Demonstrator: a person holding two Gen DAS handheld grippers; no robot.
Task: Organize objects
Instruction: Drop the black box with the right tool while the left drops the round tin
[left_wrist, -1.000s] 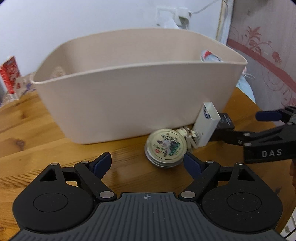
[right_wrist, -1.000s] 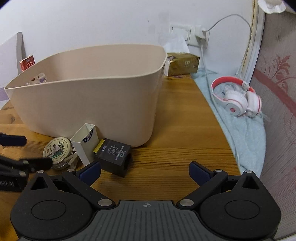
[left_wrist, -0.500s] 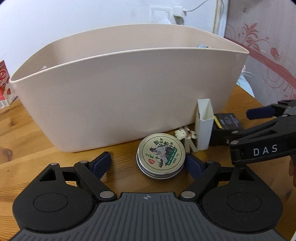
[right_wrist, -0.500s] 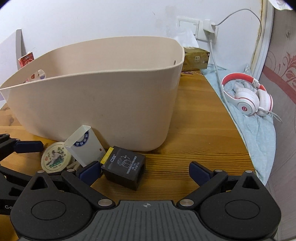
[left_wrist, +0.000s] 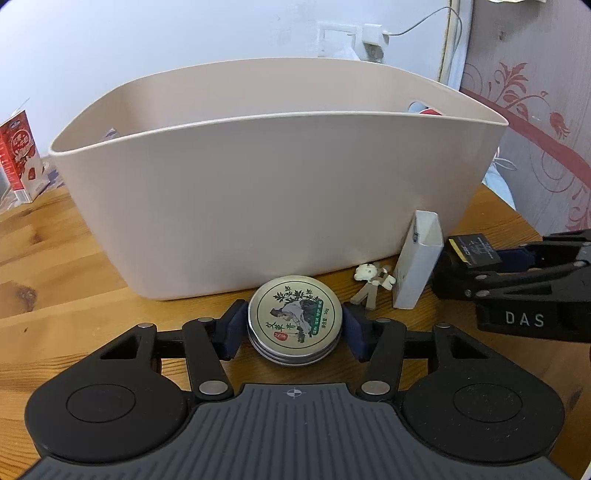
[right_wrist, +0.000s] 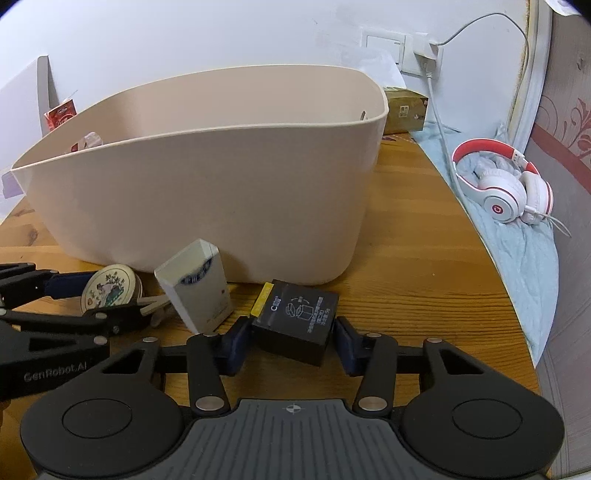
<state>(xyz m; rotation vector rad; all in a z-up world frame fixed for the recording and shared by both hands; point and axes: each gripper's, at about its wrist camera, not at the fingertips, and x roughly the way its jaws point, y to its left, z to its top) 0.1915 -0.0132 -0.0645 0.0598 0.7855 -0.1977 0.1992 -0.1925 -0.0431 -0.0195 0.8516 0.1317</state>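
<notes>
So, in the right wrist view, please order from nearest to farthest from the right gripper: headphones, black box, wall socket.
1. Black box, between the right gripper's fingers.
2. Headphones, right, on the blue cloth.
3. Wall socket, far, on the wall.

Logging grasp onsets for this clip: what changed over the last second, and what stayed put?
Both tongs advanced and narrowed. The left tongs now flank the tin; the right tongs flank the black box, nudging the white box into a tilt. Pads look touching; neither item is lifted. The bin, keychain and headphones stayed put.
</notes>
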